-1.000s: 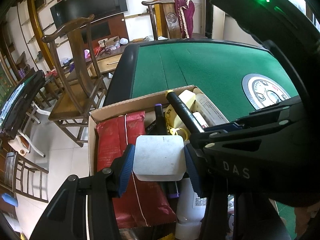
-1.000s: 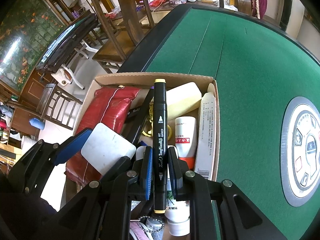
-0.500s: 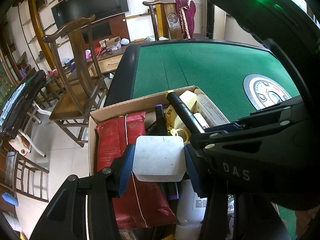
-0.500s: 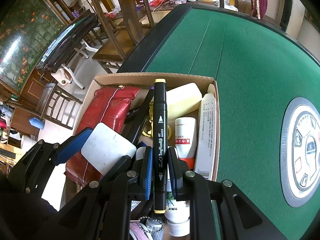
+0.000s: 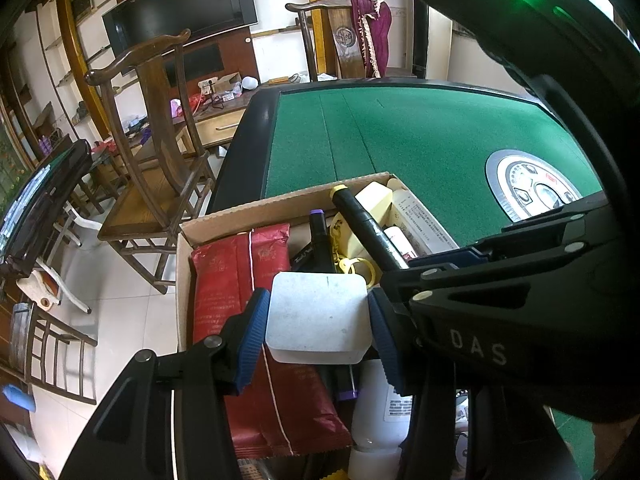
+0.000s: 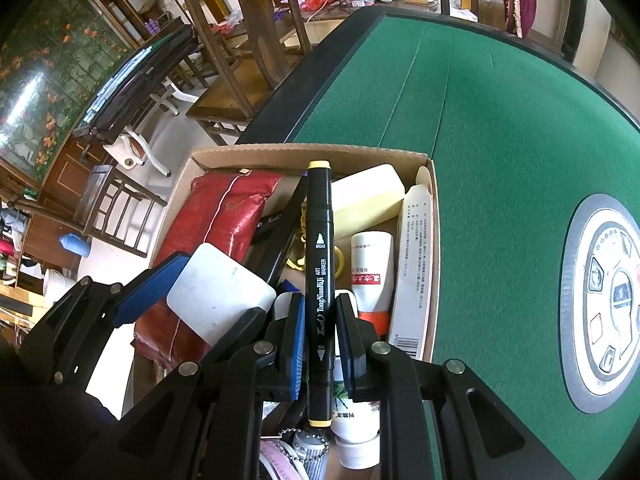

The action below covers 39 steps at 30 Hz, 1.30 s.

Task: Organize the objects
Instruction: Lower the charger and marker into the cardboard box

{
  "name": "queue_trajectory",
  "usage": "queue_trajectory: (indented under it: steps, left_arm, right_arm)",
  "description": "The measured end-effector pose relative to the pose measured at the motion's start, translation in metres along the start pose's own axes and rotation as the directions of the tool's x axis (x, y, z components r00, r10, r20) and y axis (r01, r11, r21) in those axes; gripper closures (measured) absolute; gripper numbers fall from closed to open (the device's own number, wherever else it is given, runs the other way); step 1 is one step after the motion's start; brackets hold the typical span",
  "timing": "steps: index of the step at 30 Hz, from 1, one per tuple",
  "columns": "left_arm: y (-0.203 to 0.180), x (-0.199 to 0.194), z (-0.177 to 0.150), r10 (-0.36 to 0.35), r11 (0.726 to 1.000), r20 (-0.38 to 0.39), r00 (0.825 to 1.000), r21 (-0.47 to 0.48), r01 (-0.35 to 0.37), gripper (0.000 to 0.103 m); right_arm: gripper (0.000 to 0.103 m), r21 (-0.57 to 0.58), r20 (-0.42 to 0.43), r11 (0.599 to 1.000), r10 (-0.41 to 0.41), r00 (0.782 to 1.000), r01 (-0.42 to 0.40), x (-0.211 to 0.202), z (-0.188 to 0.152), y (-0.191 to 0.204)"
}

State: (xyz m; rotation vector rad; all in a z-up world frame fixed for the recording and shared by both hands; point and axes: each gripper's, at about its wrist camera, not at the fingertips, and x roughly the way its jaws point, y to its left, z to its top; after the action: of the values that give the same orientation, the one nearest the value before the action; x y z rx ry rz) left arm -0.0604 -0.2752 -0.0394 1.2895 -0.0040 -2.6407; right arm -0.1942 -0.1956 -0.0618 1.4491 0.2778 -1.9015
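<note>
The left tongs (image 5: 316,320) are clenched on a flat white rounded-square block (image 5: 318,314), their blue ribbed pads (image 5: 252,338) pressed against its two opposite edges, and they hold it in the air above the open brown cardboard box (image 5: 280,204) that sits at the near corner of the green felt tabletop (image 5: 400,132). Directly under the block lies a red foil snack packet (image 5: 232,280), filling the left side of the box. Just beside them, the right tongs (image 6: 318,334) are clamped tight on the lower half of a black art marker with yellow end caps (image 6: 319,264); the marker runs straight forward between the pads, its far tip reaching over the back wall of the box and its near tip sticking out behind the grip. Below the marker the box holds a pale yellow block (image 6: 368,196), a white tube with an orange cap (image 6: 372,272), a long white printed carton (image 6: 414,264) standing along the right wall, and a yellow ring (image 6: 338,262). A round silver control panel (image 6: 608,276) is set into the felt well to the right of the box.
</note>
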Motion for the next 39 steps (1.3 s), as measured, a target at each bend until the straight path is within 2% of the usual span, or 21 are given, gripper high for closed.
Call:
queue_trajectory:
  steps: [30, 39]
  left_arm:
    - [-0.010, -0.009, 0.002, 0.013, 1.000, 0.016, 1.000, -0.011, -0.013, 0.047]
    - [-0.011, -0.019, 0.000, 0.025, 1.000, 0.031, 0.999, -0.013, -0.025, 0.035]
  right_arm:
    - [0.086, 0.008, 0.021, 1.000, 0.001, 1.000, -0.001, -0.014, -0.005, 0.003]
    - [0.083, 0.018, 0.027, 1.000, 0.003, 1.000, -0.004, -0.018, -0.008, 0.000]
